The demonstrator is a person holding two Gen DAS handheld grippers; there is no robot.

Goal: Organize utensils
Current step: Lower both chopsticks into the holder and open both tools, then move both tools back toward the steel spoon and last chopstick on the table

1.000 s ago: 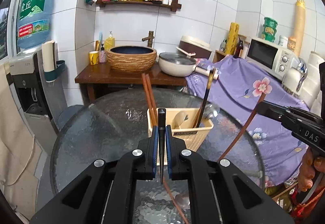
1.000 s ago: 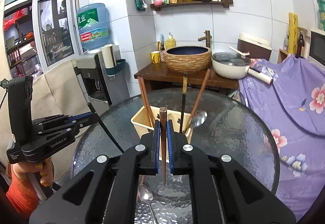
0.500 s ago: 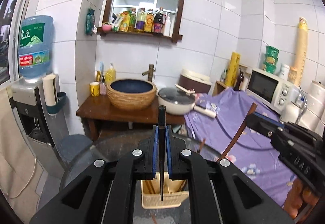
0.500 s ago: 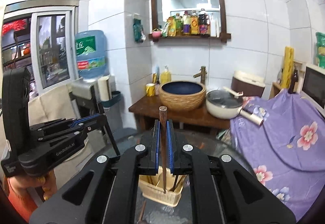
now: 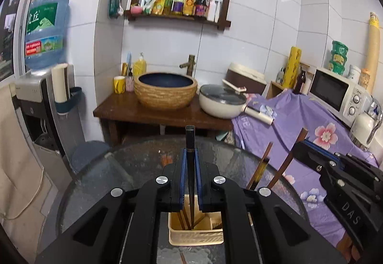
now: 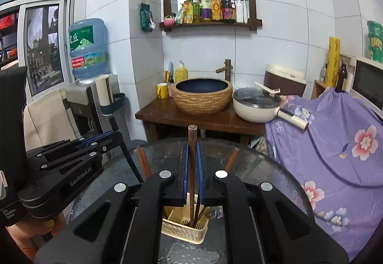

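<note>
A cream utensil basket [image 5: 195,231] [image 6: 184,228] stands on the round glass table [image 5: 100,182] [image 6: 263,175]. My left gripper [image 5: 190,163] is shut on a black-handled utensil [image 5: 190,144], held upright with its lower end inside the basket. My right gripper [image 6: 192,158] is shut on a brown wooden-handled utensil [image 6: 192,142], also upright with its lower end in the basket. Brown chopsticks [image 6: 143,161] and other handles [image 5: 259,171] stand in the basket. The right gripper's body [image 5: 340,182] shows at the right of the left wrist view; the left gripper's body [image 6: 59,163] at the left of the right wrist view.
Behind the table a wooden stand [image 5: 153,110] carries a woven basin [image 5: 166,90] and a white pot [image 5: 222,101]. A purple floral cloth [image 5: 299,120] covers the counter at right, with a microwave [image 5: 340,96]. A water dispenser [image 5: 45,87] stands at left.
Both grippers rose and tilted upright over the basket; the utensils' lower ends now sit inside it. The basket has moved to the bottom of both views.
</note>
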